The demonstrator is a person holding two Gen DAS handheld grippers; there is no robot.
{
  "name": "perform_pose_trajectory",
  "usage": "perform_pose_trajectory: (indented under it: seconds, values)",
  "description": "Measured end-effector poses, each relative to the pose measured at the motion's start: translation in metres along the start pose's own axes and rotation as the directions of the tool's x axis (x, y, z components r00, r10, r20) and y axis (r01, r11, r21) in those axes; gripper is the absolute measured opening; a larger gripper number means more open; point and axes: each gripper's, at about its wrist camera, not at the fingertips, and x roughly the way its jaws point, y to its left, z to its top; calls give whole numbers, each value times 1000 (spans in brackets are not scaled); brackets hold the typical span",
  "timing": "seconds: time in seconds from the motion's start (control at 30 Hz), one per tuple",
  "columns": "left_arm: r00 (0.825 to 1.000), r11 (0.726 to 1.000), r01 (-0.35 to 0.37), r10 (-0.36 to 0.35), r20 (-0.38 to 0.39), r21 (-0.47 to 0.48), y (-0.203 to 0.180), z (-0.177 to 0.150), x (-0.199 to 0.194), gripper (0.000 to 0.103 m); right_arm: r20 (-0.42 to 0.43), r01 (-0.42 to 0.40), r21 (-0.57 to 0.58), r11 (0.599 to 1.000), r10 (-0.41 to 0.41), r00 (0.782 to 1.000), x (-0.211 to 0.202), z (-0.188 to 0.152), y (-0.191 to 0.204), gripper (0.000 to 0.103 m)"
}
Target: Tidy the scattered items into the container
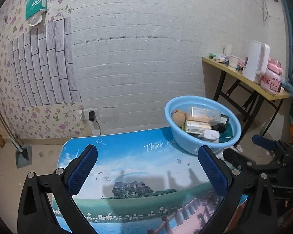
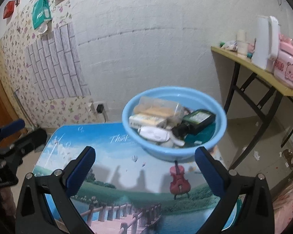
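Note:
A light blue plastic basin (image 1: 173, 134) stands at the far right corner of the small picture-printed table (image 1: 127, 165); it also shows in the right wrist view (image 2: 164, 152). It holds several items: a clear bag (image 2: 156, 105), a pale box (image 2: 144, 120), a dark green bottle (image 2: 199, 119), a white object (image 2: 156, 133) and a brown toy (image 1: 178, 118). My left gripper (image 1: 146, 167) is open and empty above the table. My right gripper (image 2: 144, 169) is open and empty just in front of the basin. Each gripper shows at the edge of the other's view.
A wooden folding table (image 1: 244, 78) at the right carries a white kettle (image 1: 255, 60), cups and a pink box (image 1: 271, 81). A wall socket with a plug (image 1: 90, 116) is behind the table. A broom base (image 1: 23, 156) sits on the floor at left.

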Motion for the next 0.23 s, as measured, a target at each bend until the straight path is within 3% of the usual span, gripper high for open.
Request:
perform_pose_trajectory:
  seconds: [0.23]
  values:
    - [1000,1000,5,-6,-13,-18,7,-7,7,103,-101,-37,-14,999,35,994,24,-21,10,103]
